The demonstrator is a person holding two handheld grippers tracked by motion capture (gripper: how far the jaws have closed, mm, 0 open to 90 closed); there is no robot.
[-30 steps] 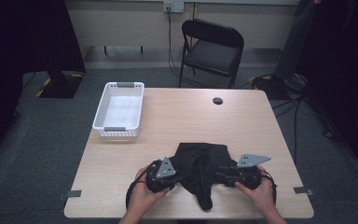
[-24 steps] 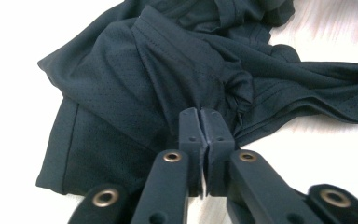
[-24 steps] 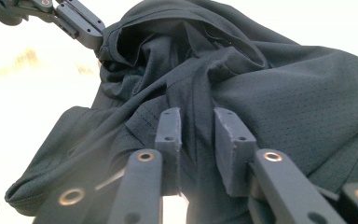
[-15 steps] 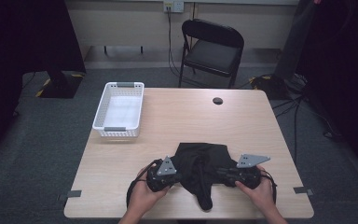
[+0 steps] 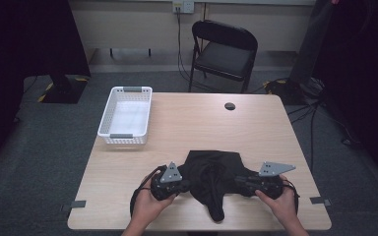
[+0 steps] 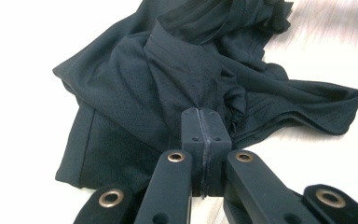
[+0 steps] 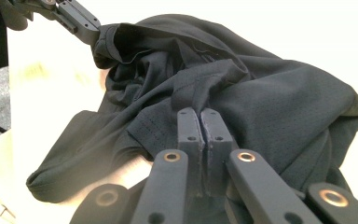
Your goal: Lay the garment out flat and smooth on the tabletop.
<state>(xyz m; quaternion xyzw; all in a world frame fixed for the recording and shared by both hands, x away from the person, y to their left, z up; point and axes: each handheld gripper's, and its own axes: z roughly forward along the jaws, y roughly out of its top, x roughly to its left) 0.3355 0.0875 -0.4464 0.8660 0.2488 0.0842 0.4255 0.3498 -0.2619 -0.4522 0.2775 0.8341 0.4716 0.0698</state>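
A crumpled black mesh garment (image 5: 211, 174) lies on the wooden table (image 5: 187, 128) near its front edge. My left gripper (image 5: 183, 185) is at the garment's left side, its jaws shut on a fold of the cloth (image 6: 200, 100). At the right side my right gripper (image 5: 238, 183) pinches another fold (image 7: 200, 95) with its jaws shut. In the right gripper view the left gripper (image 7: 93, 30) holds the garment's far edge at top left. In the left gripper view the garment (image 6: 168, 70) spreads ahead of the jaws.
A white plastic basket (image 5: 126, 115) stands on the table's left side. A small black round object (image 5: 230, 105) lies near the far edge. Behind the table is a black folding chair (image 5: 224, 49). Cables run over the floor at the right.
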